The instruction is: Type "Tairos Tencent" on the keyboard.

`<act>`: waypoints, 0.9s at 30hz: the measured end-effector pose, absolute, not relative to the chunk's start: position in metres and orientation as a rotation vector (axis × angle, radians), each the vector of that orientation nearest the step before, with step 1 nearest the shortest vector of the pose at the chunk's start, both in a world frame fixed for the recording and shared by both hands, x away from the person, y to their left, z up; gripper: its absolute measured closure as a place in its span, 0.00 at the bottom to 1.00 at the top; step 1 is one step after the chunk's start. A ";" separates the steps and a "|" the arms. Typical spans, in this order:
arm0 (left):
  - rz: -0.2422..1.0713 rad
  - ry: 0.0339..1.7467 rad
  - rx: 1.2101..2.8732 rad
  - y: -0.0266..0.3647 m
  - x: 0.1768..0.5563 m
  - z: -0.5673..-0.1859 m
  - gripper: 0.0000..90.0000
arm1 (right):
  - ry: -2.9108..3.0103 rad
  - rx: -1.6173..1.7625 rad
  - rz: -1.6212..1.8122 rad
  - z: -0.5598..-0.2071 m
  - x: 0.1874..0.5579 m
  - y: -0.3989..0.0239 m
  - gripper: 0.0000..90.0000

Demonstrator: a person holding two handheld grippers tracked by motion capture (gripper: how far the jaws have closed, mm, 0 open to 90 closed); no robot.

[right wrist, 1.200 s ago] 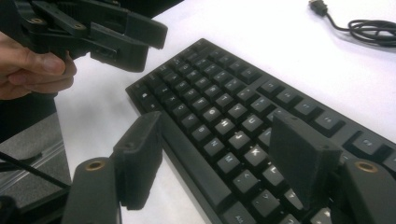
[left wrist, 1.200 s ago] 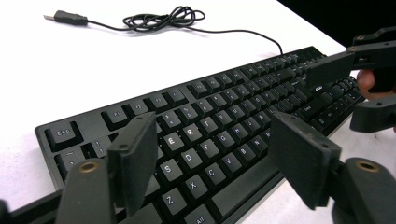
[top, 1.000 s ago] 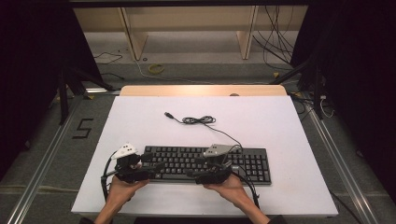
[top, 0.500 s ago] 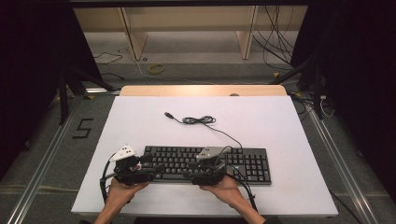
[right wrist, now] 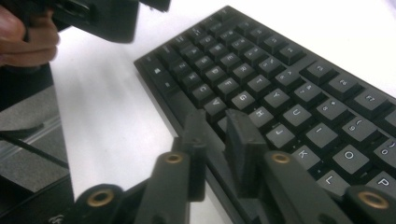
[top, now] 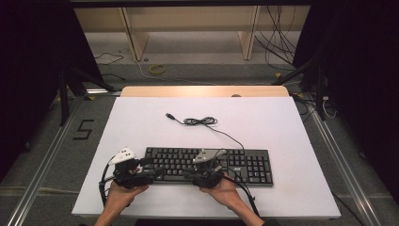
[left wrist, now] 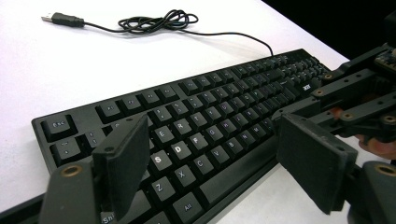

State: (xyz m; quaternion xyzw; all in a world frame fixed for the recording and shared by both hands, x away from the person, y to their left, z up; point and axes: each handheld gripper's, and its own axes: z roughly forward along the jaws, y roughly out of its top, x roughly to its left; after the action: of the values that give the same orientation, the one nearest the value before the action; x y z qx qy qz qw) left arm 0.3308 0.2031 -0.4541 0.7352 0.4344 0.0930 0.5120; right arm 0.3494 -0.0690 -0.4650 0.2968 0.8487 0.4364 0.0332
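We have the black keyboard (top: pixel 209 165) lying flat near the front edge of the white counter (top: pixel 282 122), its cable (top: pixel 202 121) trailing back in a loose coil toward the far side. Since a second ago the keyboard itself has not shifted. What has changed is our right hand-held gripper (right wrist: pixel 219 140): its jaws have just been closing, and they now stand narrow astride the keyboard's front rim below the letter keys, one pad on the counter side, one over the keys. We cannot tell whether the pads already press. Our left hand-held gripper (left wrist: pixel 210 154) has its jaws wide, spanning the keyboard's left end without touching. We judge that the right grip is nearly made, and the left must close before any lift.
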 end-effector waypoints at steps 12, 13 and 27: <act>0.221 1.036 1.771 0.204 0.328 -0.454 0.28 | 2.631 0.903 1.285 -0.472 0.352 -0.064 1.00; 0.221 1.035 1.771 0.204 0.327 -0.454 0.28 | 2.636 0.902 1.279 -0.473 0.352 -0.064 1.00; 0.218 1.033 1.774 0.205 0.325 -0.455 0.28 | 2.654 0.899 1.228 -0.480 0.353 -0.060 1.00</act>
State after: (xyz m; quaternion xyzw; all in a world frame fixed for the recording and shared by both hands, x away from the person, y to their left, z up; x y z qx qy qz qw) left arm 0.3250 0.2045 -0.4551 0.7378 0.4295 0.0907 0.5128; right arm 0.3526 -0.0602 -0.4798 0.2937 0.8667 0.4011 0.0411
